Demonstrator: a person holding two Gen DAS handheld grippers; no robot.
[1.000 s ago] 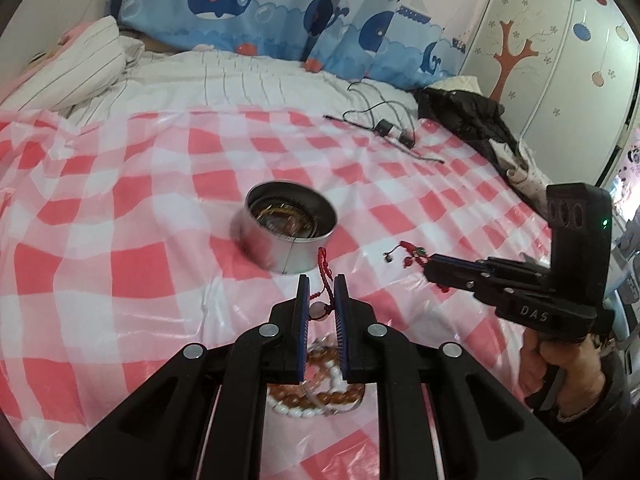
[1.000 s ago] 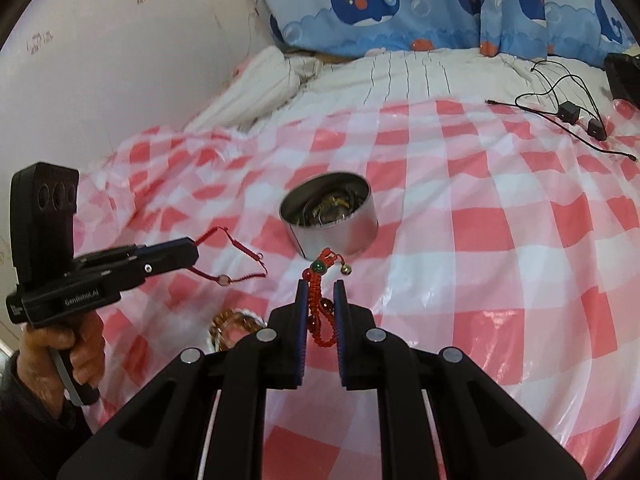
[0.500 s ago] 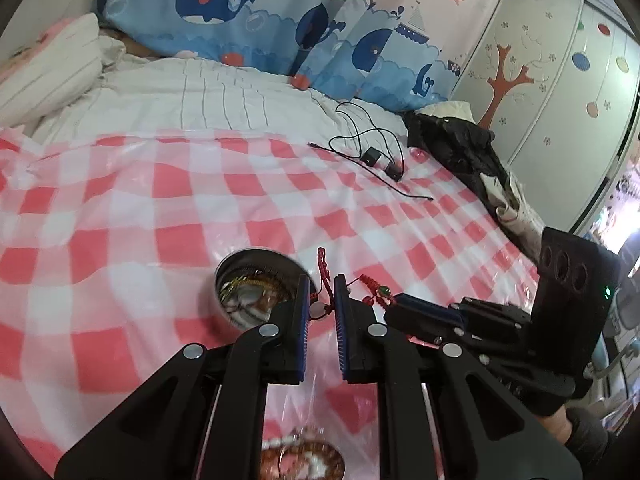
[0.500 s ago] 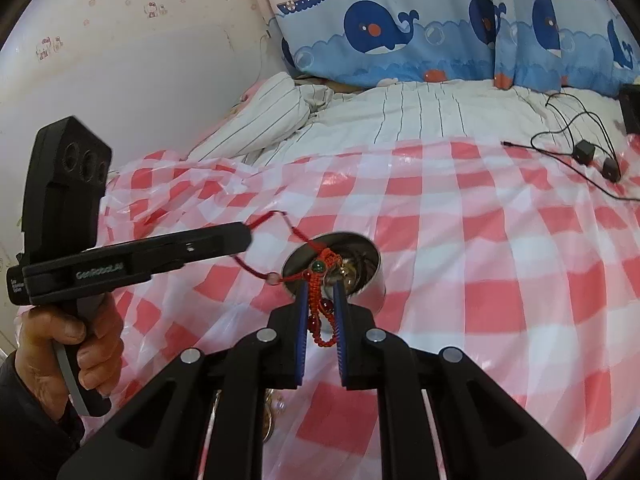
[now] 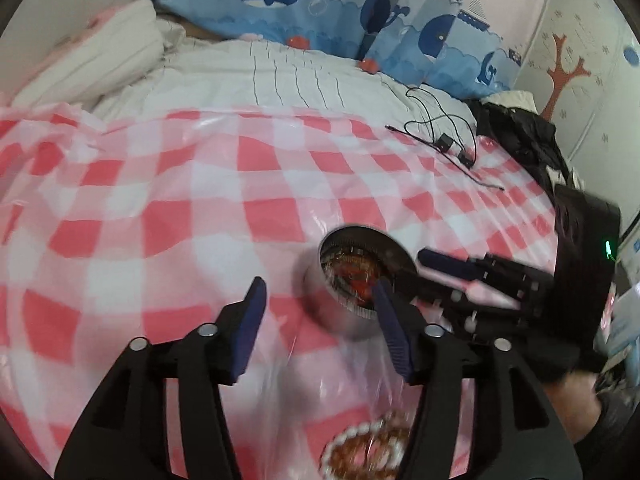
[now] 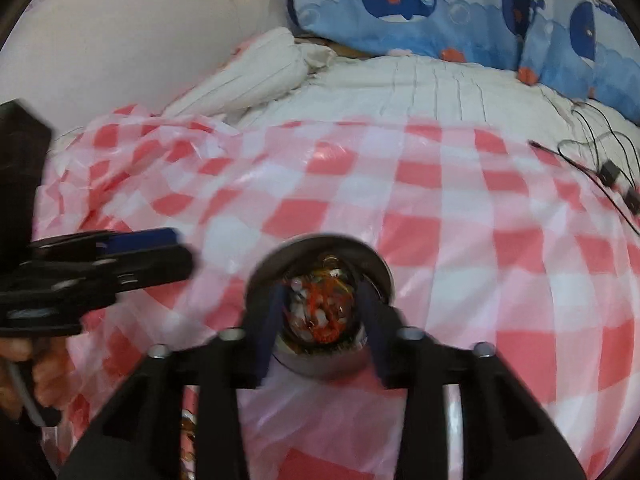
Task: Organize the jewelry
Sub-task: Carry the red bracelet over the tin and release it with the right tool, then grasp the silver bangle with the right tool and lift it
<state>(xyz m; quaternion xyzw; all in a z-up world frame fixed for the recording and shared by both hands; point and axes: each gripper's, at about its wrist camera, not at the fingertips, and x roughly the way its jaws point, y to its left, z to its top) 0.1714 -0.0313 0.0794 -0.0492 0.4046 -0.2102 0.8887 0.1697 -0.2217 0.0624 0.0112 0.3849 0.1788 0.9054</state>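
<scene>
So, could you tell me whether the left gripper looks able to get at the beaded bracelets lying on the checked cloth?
Probably yes. The left gripper, its jaws opening with nothing between them, hangs just beyond the beaded bracelets, which lie uncovered beneath its arms. It would need to draw back first.

Checked cloth (image 5: 168,216) left of tin (image 5: 340,312) open; right tool (image 5: 440,276) crowds tin's right; cable (image 5: 448,148) far behind.
</scene>
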